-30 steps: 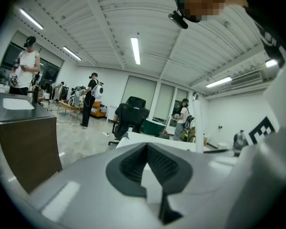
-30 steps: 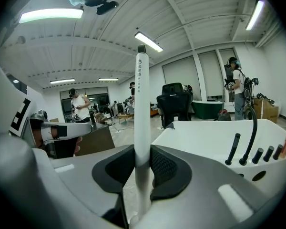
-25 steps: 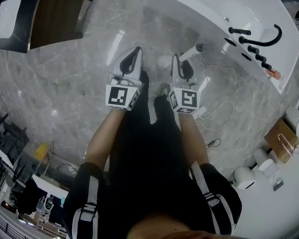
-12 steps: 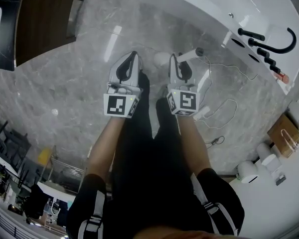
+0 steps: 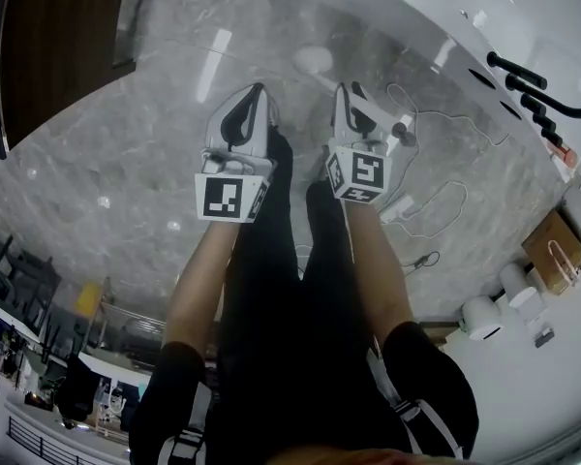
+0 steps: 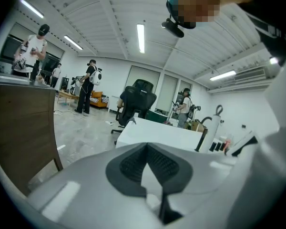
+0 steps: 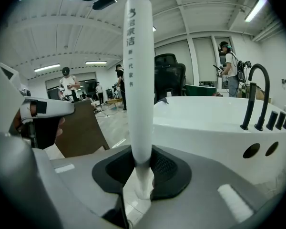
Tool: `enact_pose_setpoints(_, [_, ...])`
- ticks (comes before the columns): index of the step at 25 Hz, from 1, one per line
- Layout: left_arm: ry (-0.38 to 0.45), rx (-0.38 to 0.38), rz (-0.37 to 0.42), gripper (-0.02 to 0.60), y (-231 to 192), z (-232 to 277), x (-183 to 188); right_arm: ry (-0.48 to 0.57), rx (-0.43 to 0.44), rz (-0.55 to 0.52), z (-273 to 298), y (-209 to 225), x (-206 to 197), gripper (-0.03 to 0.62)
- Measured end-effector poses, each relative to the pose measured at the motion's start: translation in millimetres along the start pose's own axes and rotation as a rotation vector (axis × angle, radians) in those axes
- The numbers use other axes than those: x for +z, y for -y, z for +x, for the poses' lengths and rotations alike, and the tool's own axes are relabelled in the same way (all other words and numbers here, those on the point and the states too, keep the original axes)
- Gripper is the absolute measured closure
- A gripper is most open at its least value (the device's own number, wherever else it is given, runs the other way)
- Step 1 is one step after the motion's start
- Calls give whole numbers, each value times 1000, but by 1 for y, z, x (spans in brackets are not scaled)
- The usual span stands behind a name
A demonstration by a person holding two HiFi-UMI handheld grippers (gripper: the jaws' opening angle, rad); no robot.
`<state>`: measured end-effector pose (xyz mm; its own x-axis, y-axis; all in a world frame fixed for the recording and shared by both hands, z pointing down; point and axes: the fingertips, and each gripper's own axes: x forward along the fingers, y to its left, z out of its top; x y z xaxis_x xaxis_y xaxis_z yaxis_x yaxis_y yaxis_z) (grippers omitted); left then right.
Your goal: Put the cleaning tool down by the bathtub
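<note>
The cleaning tool is a white stick with a black cap. Its handle stands between the jaws of my right gripper, which is shut on it. In the head view the right gripper hangs over the grey marble floor, with the tool's capped end sticking out to its right and a round white head beyond the tips. My left gripper is level beside it, shut with nothing in it. The white bathtub curves along the upper right.
A black faucet and knobs sit on the tub rim. A white cable trails over the floor right of my legs. A brown cabinet is at upper left. A cardboard box and white rolls lie at right.
Both grippers have sunk toward the floor, the right one still gripping the tool. The handle's capped end has swung from the upper right round to the gripper's right side.
</note>
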<state>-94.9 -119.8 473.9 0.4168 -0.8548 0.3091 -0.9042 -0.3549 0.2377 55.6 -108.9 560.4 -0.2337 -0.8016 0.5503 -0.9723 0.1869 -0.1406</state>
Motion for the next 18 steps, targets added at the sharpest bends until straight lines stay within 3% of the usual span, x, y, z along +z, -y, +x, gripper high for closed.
enact_pose_setpoints(8, [-1,-28,12,574,-14,28,-18,-34,-26,-5,50,9,-35,505])
enact_pose_setpoints(12, [-61,-38,17,574,-20,39,-34,-54,-36,-6,68,13,-48,505])
enact_pose_setpoints(18, [-40,-50,2,574,-27,55,-42,-93,-48,-6,91,20,-74,505])
